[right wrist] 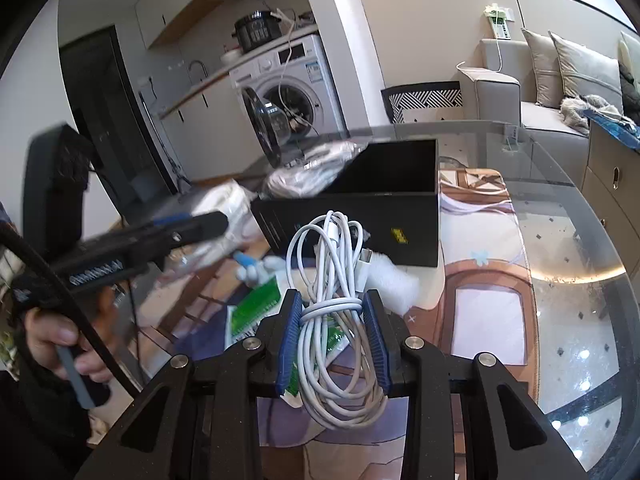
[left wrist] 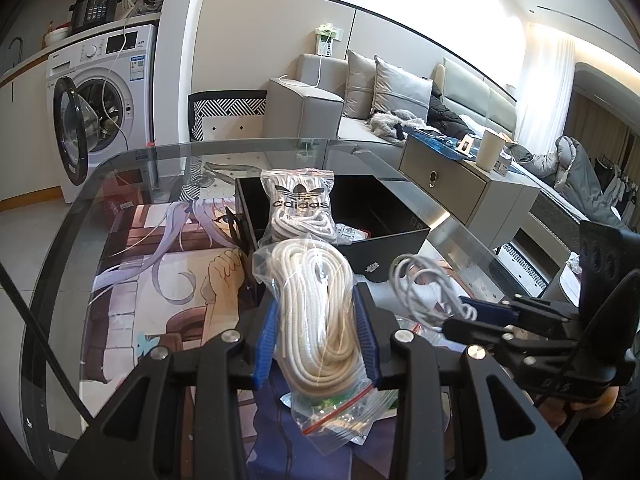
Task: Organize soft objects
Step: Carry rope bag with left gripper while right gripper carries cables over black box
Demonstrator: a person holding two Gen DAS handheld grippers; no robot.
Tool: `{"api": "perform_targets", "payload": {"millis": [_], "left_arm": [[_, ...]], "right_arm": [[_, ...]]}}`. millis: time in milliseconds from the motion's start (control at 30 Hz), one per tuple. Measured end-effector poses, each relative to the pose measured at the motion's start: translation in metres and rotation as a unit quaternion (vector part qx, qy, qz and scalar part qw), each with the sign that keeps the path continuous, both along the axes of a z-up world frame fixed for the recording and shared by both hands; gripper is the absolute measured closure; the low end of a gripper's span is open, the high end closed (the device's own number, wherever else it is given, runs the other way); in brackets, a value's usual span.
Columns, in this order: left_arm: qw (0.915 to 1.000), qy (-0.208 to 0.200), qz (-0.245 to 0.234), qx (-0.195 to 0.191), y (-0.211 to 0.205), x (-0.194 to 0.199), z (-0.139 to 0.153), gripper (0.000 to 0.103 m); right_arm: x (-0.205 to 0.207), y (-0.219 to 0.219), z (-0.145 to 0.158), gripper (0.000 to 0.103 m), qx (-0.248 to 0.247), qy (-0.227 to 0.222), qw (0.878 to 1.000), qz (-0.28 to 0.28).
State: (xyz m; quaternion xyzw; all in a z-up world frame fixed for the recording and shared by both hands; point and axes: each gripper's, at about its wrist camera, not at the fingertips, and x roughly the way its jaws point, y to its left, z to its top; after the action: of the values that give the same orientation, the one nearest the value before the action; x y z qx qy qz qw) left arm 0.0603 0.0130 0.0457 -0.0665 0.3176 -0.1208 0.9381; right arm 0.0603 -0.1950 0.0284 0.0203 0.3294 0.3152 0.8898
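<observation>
My left gripper (left wrist: 318,316) is shut on a clear zip bag of cream rope (left wrist: 316,312), held above the table in front of the open black box (left wrist: 384,216). An Adidas bag of white laces (left wrist: 298,208) leans on the box's left wall. My right gripper (right wrist: 332,312) is shut on a coiled white USB cable (right wrist: 336,320), held before the box (right wrist: 360,216). In the left wrist view the right gripper (left wrist: 468,316) and cable (left wrist: 424,284) sit to the right. The left gripper (right wrist: 188,228) appears blurred in the right wrist view.
The glass table (right wrist: 560,264) carries an anime-print mat (left wrist: 168,280). Green-and-white packets (right wrist: 256,308) and a white fluffy item (right wrist: 392,284) lie near the box. A washing machine (left wrist: 100,96), a sofa (left wrist: 360,100) and a grey cabinet (left wrist: 452,184) stand beyond the table.
</observation>
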Motion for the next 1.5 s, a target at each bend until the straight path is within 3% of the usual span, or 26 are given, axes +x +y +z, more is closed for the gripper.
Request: {"api": "perform_targets", "payload": {"millis": [900,1500], "left_arm": [[0.9997,-0.017,0.01,-0.017,0.006,0.034,0.024,0.068],[0.9992,0.008,0.029,-0.027,0.012,0.086,0.01,0.068]], "right_arm": [[0.036,-0.001,0.045,0.071,0.028,-0.028,0.999,-0.015],[0.09,0.023,0.047,0.071,0.01,-0.03,0.999,-0.006]]}}
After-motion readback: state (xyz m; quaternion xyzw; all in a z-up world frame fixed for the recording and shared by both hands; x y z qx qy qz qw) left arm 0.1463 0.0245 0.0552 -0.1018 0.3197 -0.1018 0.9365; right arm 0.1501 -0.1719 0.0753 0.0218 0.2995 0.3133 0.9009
